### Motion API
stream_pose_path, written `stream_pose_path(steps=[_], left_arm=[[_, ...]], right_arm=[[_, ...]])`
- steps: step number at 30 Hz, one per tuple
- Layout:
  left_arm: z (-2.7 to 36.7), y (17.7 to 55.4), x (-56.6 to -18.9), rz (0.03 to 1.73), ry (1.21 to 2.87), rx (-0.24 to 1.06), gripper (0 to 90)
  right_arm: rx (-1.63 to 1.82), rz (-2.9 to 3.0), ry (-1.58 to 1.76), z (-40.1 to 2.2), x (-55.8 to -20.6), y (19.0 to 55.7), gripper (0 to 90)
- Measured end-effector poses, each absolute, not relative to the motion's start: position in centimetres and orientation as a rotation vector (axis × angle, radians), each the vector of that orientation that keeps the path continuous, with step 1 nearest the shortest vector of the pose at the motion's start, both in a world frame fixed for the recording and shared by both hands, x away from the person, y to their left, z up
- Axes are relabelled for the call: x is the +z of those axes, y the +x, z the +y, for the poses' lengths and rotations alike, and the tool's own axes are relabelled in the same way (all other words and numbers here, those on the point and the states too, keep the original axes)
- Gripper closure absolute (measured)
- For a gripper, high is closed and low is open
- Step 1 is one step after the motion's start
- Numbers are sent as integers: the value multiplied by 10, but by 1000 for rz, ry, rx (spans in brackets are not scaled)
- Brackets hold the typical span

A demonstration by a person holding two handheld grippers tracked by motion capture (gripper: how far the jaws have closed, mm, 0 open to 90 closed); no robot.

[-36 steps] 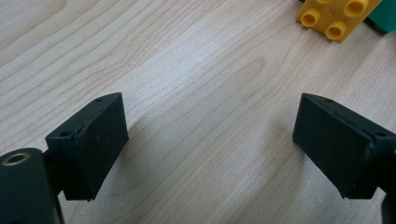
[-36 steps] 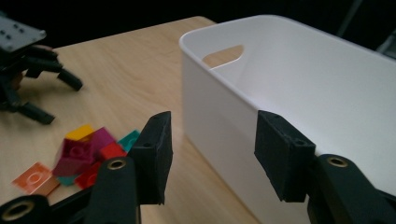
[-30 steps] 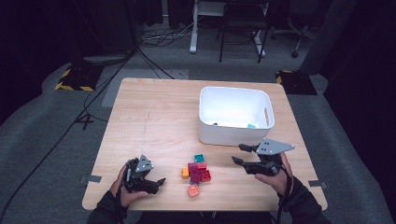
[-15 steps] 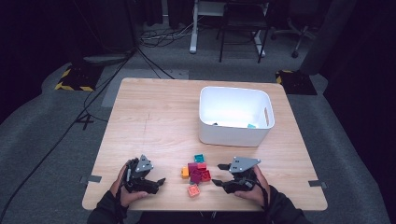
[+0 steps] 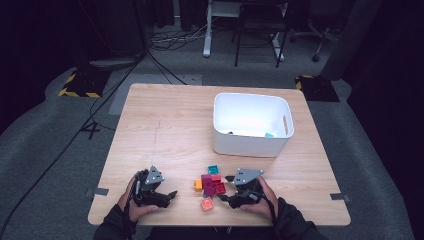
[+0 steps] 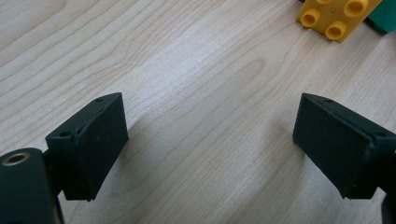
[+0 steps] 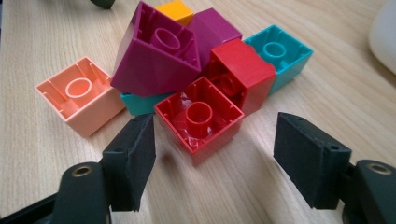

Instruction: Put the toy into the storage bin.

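Observation:
A pile of toy bricks (image 5: 211, 185) lies near the table's front edge: magenta (image 7: 156, 56), teal (image 7: 278, 51), orange (image 7: 175, 9), a salmon one (image 7: 79, 93) and two red ones. My right gripper (image 5: 224, 189) rests low just right of the pile. Its jaws have just been opening and stand wide. In the right gripper view (image 7: 217, 135) the near corner of an upturned red brick (image 7: 198, 116) sits at their mouth, untouched by the pads. My left gripper (image 5: 169, 196) rests left of the pile, open (image 6: 210, 130) over bare wood.
A white bin (image 5: 250, 145) stands behind the pile at the right, with a teal piece (image 5: 269, 135) inside. A yellow brick (image 6: 338, 16) lies ahead of the left jaws. The wooden table (image 5: 165, 125) ends just behind both hands.
My right gripper came down and left from beside the bin to the brick pile, and its jaws spread wider. The left gripper kept still.

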State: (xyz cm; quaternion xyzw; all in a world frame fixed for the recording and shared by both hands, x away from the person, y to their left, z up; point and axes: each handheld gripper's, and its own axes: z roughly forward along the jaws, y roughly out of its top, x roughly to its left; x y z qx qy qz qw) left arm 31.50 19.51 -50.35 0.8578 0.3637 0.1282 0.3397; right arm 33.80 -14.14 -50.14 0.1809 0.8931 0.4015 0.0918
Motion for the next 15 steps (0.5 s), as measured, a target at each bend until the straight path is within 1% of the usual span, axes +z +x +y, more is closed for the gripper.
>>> stream_pose_path(steps=[8,12,13,15], left_arm=[[195,315,-503,947,2233,334,105],[195,315,-504,947,2232,333,105],[195,315,-503,947,2233,334,105],[195,315,-503,945,2234,335,104]], right_arm=[[1172,2662,573,-131,-502,339,359],[1176,2645,565,-132,-502,341,451],[1191,2639,578,-132,-502,340,486],[1181,2623,578,-134,-502,340,491]])
